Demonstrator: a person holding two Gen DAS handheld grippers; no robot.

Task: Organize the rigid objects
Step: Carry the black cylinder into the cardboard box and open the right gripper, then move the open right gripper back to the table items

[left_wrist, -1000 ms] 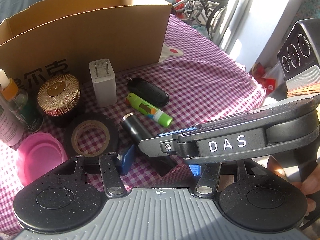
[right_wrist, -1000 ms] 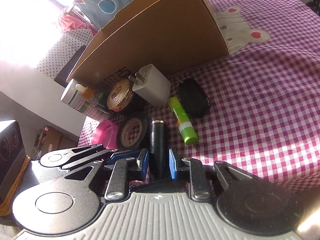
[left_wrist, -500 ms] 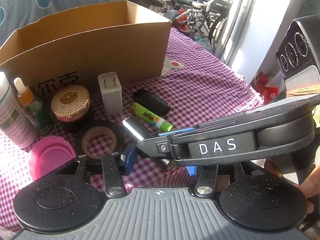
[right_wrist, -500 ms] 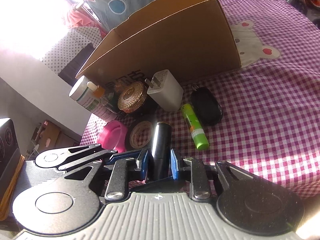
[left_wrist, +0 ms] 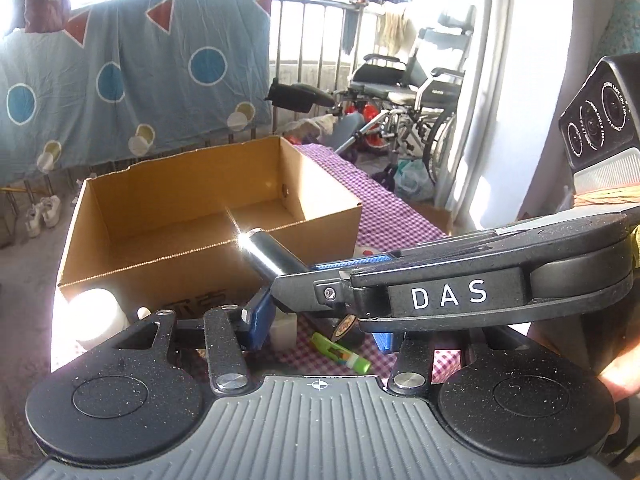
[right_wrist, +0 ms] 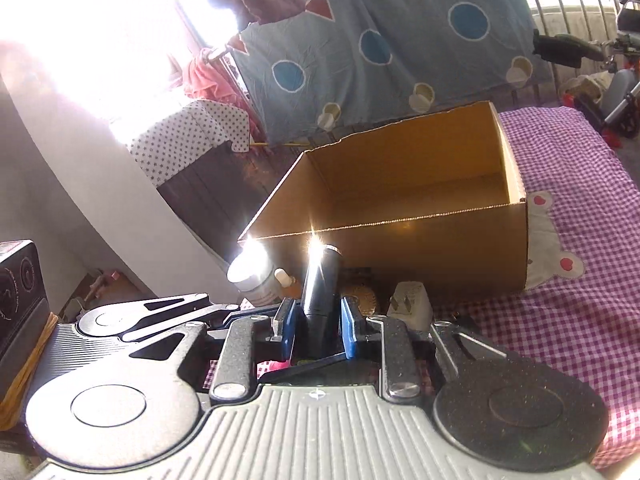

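1. The right tool (right_wrist: pixel 319 326) is nearly closed. Its two blue pads (right_wrist: pixel 349 332) squeeze a black tube (right_wrist: pixel 320 288) from both sides. The tube sticks up and away from the tool, and its shiny top flashes in the sun.
2. The left tool (left_wrist: pixel 320 332) has its jaws partly open, and nothing is held between them. Only its own camera shows this gap. The right camera shows just its tips, low on the left.
3. The left camera sees the right tool from the side, reaching across in front. From there the tube is up in the air, in front of the near wall of the box. Part of a hand (left_wrist: pixel 616 372) shows at the right edge.
4. Under the tools, the left camera shows a green glue stick (left_wrist: pixel 340 354) lying on the purple checked cloth (right_wrist: pixel 560 320) that covers the counter. The right camera does not show it.
5. Just past the tools, the right camera shows a white charger (right_wrist: pixel 412 308), a gold jar (right_wrist: pixel 360 300) and a white bottle (right_wrist: pixel 250 268), all close to the box. The gold jar is hidden in the left camera.
6. Next comes the cardboard box (right_wrist: pixel 400 248). It is open on top, and the part of its inside in view holds nothing.
7. Far behind hangs a blue sheet with dots (left_wrist: pixel 120 72). The left camera shows a whole wheelchair (left_wrist: pixel 420 92), while the right camera shows only a bit of it at its right edge.
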